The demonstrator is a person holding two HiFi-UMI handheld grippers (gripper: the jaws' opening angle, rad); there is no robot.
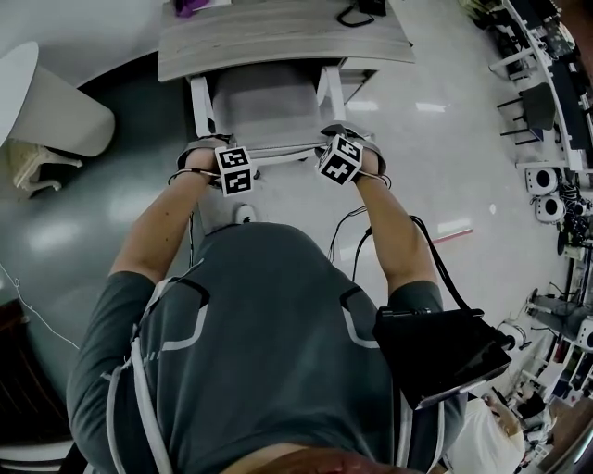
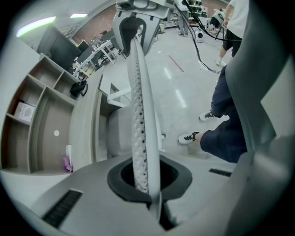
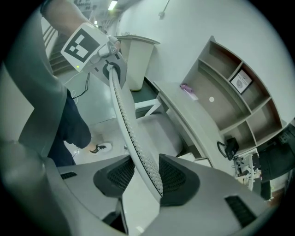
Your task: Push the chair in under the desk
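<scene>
A chair with a white frame and grey seat stands with its front partly under the pale wooden desk. Both grippers sit on the top edge of its backrest. My left gripper holds the left end; in the left gripper view its jaws are shut on the perforated backrest edge. My right gripper is at the right end. There the backrest runs between the jaws, whose pads stand wide and close against both its sides. The left gripper shows at the far end.
A white rounded stand is on the floor at the left. Curved shelves rise behind the desk, which carries a purple item and a black object. Cables and lab equipment fill the right side. A black pouch hangs at the person's hip.
</scene>
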